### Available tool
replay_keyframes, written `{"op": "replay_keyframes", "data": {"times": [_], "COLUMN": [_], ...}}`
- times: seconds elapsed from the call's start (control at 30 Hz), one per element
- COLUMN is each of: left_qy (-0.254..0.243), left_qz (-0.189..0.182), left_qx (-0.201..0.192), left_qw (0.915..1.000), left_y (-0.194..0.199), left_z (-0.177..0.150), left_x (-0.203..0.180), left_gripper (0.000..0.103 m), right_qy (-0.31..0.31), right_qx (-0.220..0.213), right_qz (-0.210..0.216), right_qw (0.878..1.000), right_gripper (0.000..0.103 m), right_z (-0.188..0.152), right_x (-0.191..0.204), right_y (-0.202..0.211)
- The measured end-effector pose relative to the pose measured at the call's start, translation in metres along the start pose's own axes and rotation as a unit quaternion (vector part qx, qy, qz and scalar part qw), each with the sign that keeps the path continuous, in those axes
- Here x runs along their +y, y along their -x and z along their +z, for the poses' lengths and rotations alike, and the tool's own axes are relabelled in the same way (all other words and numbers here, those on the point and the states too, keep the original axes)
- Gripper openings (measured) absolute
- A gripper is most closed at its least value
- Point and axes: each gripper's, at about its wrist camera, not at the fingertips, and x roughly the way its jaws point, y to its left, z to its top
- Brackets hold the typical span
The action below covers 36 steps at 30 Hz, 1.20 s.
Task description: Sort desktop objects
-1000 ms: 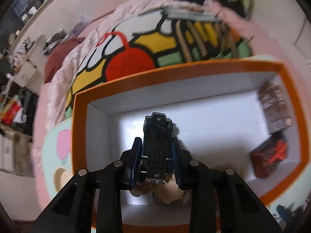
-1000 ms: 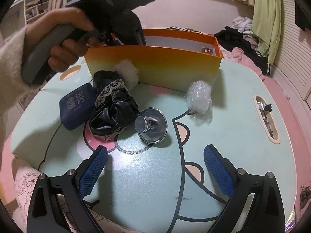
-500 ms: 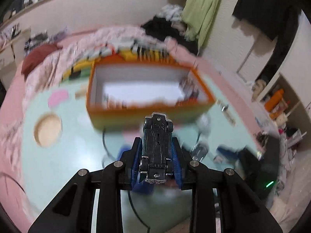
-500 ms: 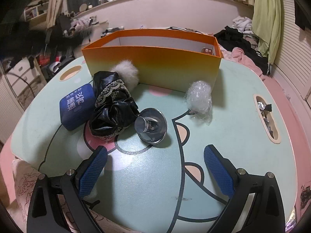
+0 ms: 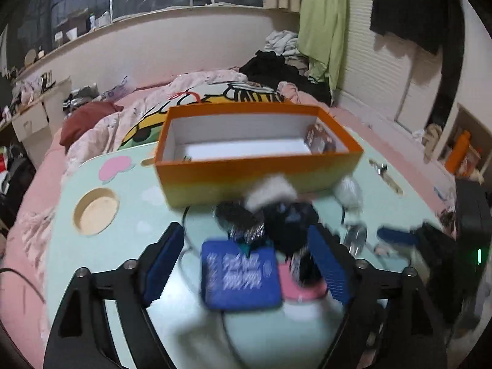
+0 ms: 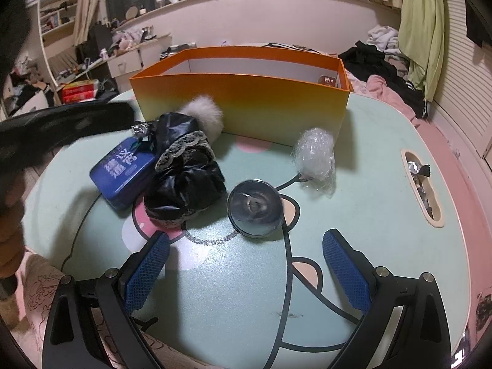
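An orange box (image 5: 255,176) (image 6: 246,98) stands at the far side of the mint table. In front of it lie a blue tin (image 5: 240,276) (image 6: 123,170), a black lace scrunchie (image 6: 184,184) (image 5: 286,224), a white pompom (image 6: 204,115), a round metal lid (image 6: 254,207) and a clear plastic wad (image 6: 315,156). My left gripper (image 5: 246,264) is open and empty above the blue tin. My right gripper (image 6: 246,273) is open and empty, near the table's front edge, just short of the lid.
The table (image 6: 369,215) has a round cup hole (image 5: 96,211) at the left and a slot with foil wrappers (image 6: 421,181) at the right. A small packet (image 5: 321,140) lies in the box's right end. A bed with clothes lies behind.
My left gripper held a toy car over the box, pulled back to the near side of the table, and is now open and empty. My right gripper has not moved.
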Motion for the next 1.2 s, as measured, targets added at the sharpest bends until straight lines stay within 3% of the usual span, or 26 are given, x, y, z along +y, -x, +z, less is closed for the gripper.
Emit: {"op": "replay_keyframes", "data": {"times": [0.13,0.27,0.3,0.33,0.4,1.03,1.07,1.2], "left_qy": [-0.019,-0.003,0.003,0.017,0.032,0.029,0.029,0.029], "left_qz": [0.029,0.044,0.046,0.053,0.070,0.067,0.067,0.066], "left_qx": [0.020,0.048,0.060,0.035,0.023,0.013,0.014,0.013], "left_qw": [0.9992,0.9979,0.9971,0.9978,0.9968,0.9972,0.9972,0.9973], "left_y": [0.008,-0.005,-0.013,-0.014,-0.015,-0.013,-0.018,-0.019], "left_z": [-0.024,-0.058,-0.064,-0.066,-0.063,-0.051,-0.053,-0.056], "left_x": [0.005,0.011,0.012,0.015,0.016,0.020,0.019,0.017], "left_gripper": [0.083,0.083,0.089,0.100,0.103,0.103,0.103,0.103], "right_qy": [-0.001,0.000,-0.001,-0.001,0.001,-0.003,-0.006,-0.036], "right_qx": [0.000,0.000,0.000,0.001,0.001,0.001,-0.002,-0.033], "right_qz": [0.000,0.000,0.000,0.000,-0.002,-0.003,0.001,0.058], "right_qw": [1.000,1.000,1.000,1.000,1.000,1.000,1.000,0.997], "right_gripper": [0.100,0.100,0.100,0.100,0.100,0.100,0.097,0.060], "right_z": [-0.001,0.000,0.000,-0.001,0.000,0.003,0.003,0.002], "right_x": [0.000,-0.001,-0.001,-0.001,-0.002,-0.005,-0.007,-0.017], "right_y": [0.000,0.000,0.000,0.000,0.000,-0.002,-0.001,0.011]}}
